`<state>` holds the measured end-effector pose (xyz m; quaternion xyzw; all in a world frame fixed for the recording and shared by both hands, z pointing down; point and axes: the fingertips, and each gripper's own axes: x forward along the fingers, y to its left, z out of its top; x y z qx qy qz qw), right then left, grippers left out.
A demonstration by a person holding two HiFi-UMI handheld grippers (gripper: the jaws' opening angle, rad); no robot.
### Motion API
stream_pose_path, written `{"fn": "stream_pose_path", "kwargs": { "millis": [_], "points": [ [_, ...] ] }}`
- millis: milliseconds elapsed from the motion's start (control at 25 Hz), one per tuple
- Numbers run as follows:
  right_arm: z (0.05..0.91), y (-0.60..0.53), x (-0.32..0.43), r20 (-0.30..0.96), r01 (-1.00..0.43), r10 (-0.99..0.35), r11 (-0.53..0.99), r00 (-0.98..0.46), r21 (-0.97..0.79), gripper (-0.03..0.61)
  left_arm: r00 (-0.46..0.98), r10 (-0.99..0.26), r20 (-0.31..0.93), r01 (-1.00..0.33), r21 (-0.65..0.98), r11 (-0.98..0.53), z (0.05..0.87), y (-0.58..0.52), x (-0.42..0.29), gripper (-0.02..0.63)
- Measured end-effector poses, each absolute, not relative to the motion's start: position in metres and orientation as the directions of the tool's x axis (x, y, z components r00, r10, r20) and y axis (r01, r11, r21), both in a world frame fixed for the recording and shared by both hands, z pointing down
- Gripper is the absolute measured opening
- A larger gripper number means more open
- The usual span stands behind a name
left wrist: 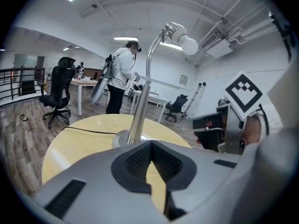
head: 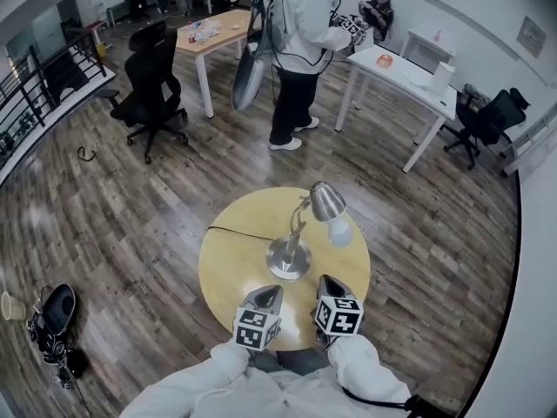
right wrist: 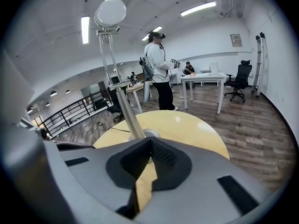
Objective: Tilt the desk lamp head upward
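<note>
lamp head not tilted yet, both grippers short of it at the near edge, jaws together.

desk lamp [head: 294,233] stands about mid-surface on the round yellow surface [head: 228,273]. base [head: 287,259] is near centre, stem [head: 300,216] leans toward 1 o'clock, lamp head [head: 328,201] aims down with the bulb [head: 340,232] below it. left gripper [head: 270,291] and right gripper [head: 329,281] sit at the 6 o'clock edge, jaws closed on nothing, clear of the lamp. my read: reach phase. open the right jaws first, take the metal shade rim, not the bulb (likely fragile and slick). left jaws could pin the base or low stem so the lamp doesn't tip or slide. rotate about the head joint only, slowly, and stop once the shade faces up. mind the cord [head: 235,232] running off at 10 o'clock.
</note>
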<state>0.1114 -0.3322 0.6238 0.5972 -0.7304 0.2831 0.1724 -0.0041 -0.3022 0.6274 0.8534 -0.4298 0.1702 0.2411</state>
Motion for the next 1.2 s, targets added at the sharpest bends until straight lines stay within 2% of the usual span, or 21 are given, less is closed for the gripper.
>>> {"fn": "stream_pose_path", "kwargs": {
  "millis": [440, 680, 1200],
  "points": [
    [0.621, -0.291, 0.104, 0.591, -0.947, -0.744, 0.188, -0.312, -0.262, 0.014, 0.519, -0.697, 0.495, -0.854, 0.278, -0.439, 0.617, -0.286, -0.031, -0.002],
    [0.604, -0.257, 0.126, 0.569, -0.954, -0.770, 0.183, -0.288, -0.236, 0.013, 0.455, -0.757, 0.468, -0.890, 0.246, -0.383, 0.596, -0.266, -0.050, -0.002],
    [0.624, -0.088, 0.137, 0.574, -0.928, -0.737, 0.214, -0.358, -0.304, 0.012, 0.449, -0.766, 0.460, -0.894, 0.239, -0.380, 0.603, -0.086, -0.007, -0.002]
  ]
}}
